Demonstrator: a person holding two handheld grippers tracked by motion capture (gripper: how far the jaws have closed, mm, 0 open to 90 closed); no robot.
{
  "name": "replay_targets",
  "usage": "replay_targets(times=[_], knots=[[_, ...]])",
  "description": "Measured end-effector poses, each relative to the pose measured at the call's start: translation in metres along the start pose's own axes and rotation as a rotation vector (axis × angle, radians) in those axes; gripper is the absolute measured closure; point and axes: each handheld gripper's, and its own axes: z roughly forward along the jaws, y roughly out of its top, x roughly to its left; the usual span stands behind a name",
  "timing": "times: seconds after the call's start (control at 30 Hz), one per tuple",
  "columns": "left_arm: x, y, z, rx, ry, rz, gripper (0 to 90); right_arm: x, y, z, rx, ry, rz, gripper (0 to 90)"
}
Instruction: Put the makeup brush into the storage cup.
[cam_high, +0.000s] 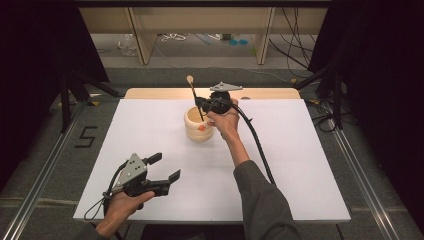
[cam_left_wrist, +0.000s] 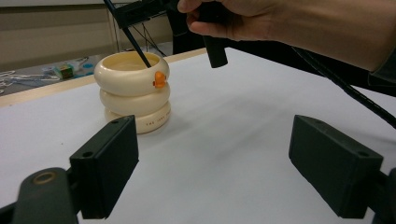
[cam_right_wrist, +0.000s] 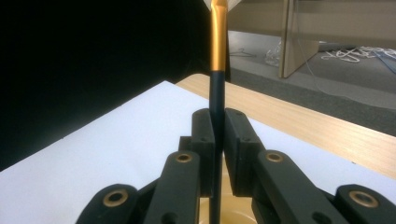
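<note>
Down at the near left of the white table (cam_high: 280, 165), the left gripper (cam_high: 167, 167) rests with jaws spread wide, nothing between them. Further along, mid-table, stands the cream ringed holder (cam_high: 199, 126) with its orange beak. Over it, the right gripper (cam_high: 201, 104) pinches a dark-handled brush (cam_high: 195, 102), its lower end inside the holder's mouth, tilted. I'd say lower it straight, keep it off the rim, and only let go once it's seated.

Cream ringed holder (cam_left_wrist: 134, 88): glossy, smooth, looks like plastic or glazed ceramic, w/ shiny orange knob. Brush (cam_right_wrist: 217, 88) in it: dark matt handle, satin gold metal band. Both tongs (cam_left_wrist: 229, 170) (cam_right_wrist: 219, 140): matt black plastic. Surface (cam_high: 280, 165) under holder: matt white sheet, pale wood edge behind.
</note>
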Motion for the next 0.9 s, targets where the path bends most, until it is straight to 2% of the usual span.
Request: replay_targets(times=[0.57,0.9], knots=[[0.0,0.0,0.0,0.0,-0.001,0.0,15.7,0.0,-0.008,0.001,0.005,0.003,0.017,83.2],[0.0,0.0,0.0,0.001,-0.002,0.0,15.7,-0.002,-0.012,0.001,0.009,-0.001,0.008,83.1]])
